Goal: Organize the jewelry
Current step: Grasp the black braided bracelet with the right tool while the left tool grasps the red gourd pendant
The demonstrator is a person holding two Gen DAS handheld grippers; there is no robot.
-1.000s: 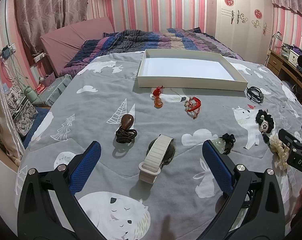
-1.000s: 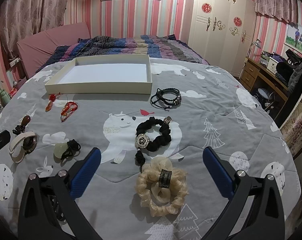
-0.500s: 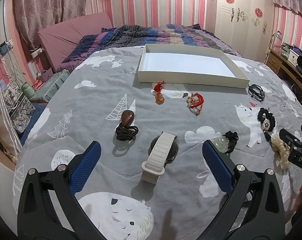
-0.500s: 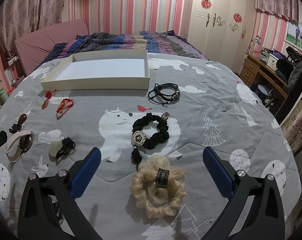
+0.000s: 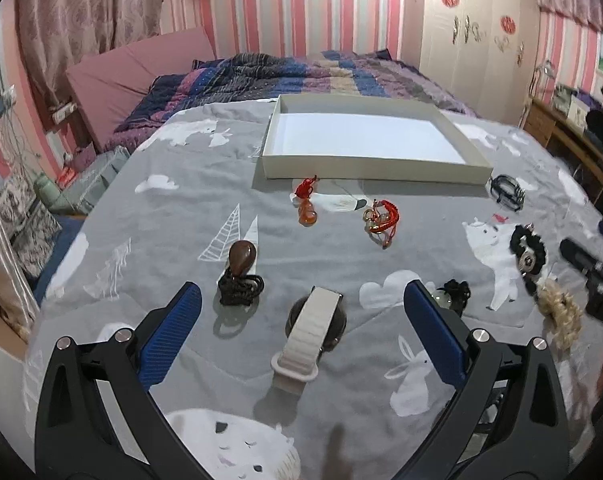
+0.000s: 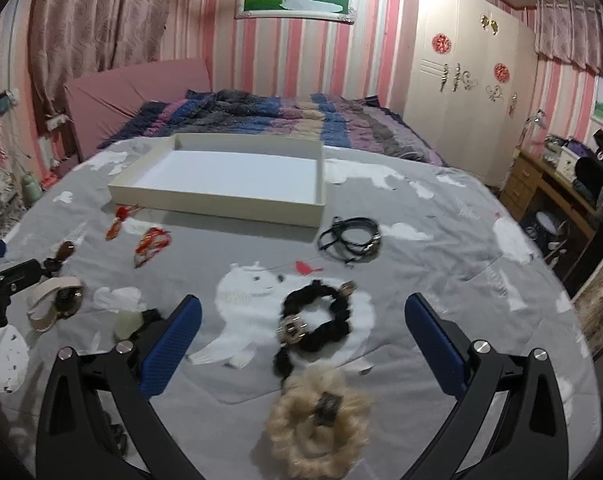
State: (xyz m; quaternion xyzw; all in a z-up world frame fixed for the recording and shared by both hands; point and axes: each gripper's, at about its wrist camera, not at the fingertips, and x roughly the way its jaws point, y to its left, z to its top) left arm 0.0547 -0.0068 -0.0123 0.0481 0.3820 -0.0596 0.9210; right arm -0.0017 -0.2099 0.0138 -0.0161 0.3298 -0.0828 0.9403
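Observation:
A shallow white tray (image 5: 377, 170) (image 6: 221, 210) sits empty on the grey bedspread. My left gripper (image 5: 301, 304) is open, low over a cream-banded watch (image 5: 311, 332) that lies between its fingers' line. A brown pendant on black cord (image 5: 241, 268), an orange gourd charm (image 5: 307, 210) and a red cord bracelet (image 5: 381, 220) lie beyond it. My right gripper (image 6: 301, 312) is open above a black scrunchie (image 6: 315, 320), with a cream scrunchie (image 6: 317, 428) nearer the camera. A black cord bracelet (image 6: 349, 238) lies near the tray's corner. A pale green stone (image 6: 127, 322) sits by my right gripper's left finger.
The grey printed bedspread (image 5: 173, 216) covers the near bed; a striped quilt (image 6: 281, 114) is bunched behind the tray. A white wardrobe (image 6: 465, 92) and a wooden desk (image 6: 549, 184) stand at the right. The bed's left edge drops to cluttered floor (image 5: 29, 208).
Both grippers have tilted and drawn slightly back and up, so the items sit lower in view. Both stay open; no jewelry has moved.

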